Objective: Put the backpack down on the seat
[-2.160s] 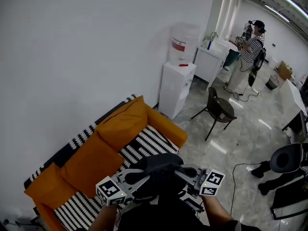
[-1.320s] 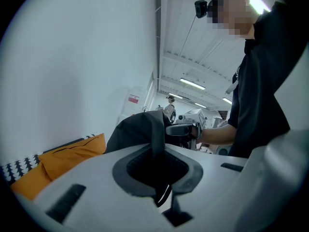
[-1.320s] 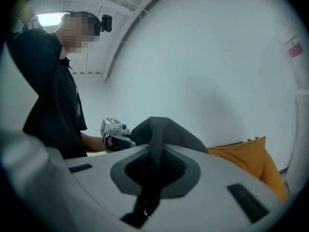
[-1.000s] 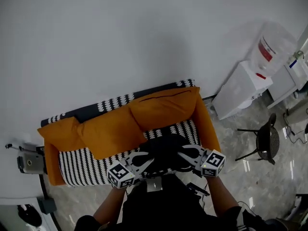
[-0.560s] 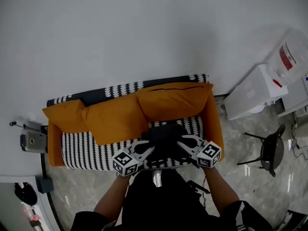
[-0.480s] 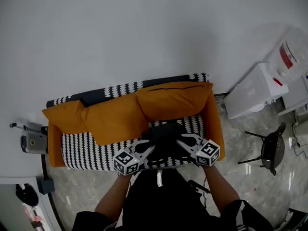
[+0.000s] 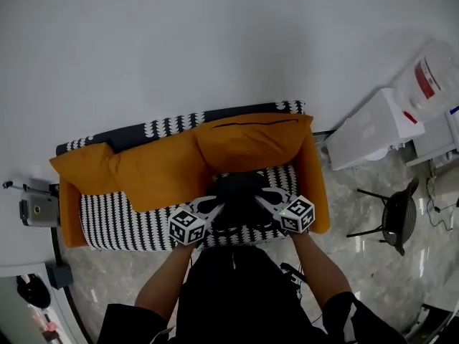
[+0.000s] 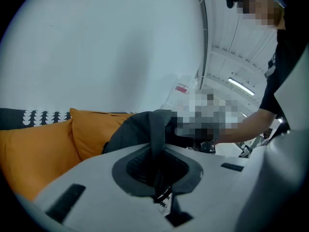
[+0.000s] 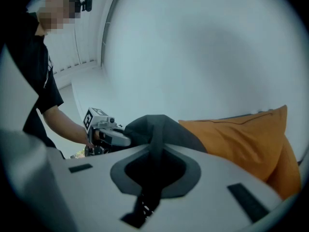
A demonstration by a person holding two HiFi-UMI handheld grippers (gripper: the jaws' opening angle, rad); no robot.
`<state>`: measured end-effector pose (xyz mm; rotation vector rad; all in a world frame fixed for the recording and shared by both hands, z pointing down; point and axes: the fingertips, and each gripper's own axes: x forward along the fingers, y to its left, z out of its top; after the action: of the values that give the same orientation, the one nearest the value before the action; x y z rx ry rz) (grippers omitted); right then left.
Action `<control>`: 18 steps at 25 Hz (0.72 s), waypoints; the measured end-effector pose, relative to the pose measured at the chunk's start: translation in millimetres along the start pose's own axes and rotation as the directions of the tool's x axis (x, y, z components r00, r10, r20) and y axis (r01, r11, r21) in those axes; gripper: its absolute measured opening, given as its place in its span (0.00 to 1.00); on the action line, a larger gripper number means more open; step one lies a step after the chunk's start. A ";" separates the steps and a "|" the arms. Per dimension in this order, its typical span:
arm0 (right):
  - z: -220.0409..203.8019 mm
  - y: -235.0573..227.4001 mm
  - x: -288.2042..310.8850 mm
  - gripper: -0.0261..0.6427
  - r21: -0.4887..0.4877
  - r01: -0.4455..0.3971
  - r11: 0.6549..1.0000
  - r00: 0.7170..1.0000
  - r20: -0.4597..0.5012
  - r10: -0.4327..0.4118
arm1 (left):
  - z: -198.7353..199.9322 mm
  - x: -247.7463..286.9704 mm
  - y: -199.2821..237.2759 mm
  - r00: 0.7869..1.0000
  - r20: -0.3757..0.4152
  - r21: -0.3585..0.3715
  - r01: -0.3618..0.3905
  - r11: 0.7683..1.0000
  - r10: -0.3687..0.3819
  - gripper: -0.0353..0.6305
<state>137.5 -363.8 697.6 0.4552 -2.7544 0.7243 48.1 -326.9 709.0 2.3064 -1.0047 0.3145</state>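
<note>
My left hand-held gripper (image 7: 213, 206) is clamped shut on a strap (image 8: 157, 141) of the black backpack (image 7: 235, 190). The backpack is low over the striped sofa seat (image 7: 118, 221), in front of the orange cushions (image 7: 165, 172) (whether it touches the seat, I can't tell). My right hand-held gripper (image 7: 264, 196) is shut on the other strap (image 9: 155, 141).

Bright, even light — fisheye-warped edges

Backpack (image 7: 237, 188) base hidden, contact with seat (image 7: 122, 221) unclear; person (image 7: 237, 292) cut by bottom edge.
</note>
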 end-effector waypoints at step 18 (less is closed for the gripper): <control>-23.8 -60.8 43.8 0.08 -0.005 0.135 0.991 0.987 -0.091 -0.135 | -13.7 40.2 65.0 0.997 -0.027 -0.031 -0.079 0.996 0.078 0.11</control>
<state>123.1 -412.0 757.9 0.5878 -2.6087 0.6956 28.7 -376.9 765.1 2.2327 -1.0822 0.3566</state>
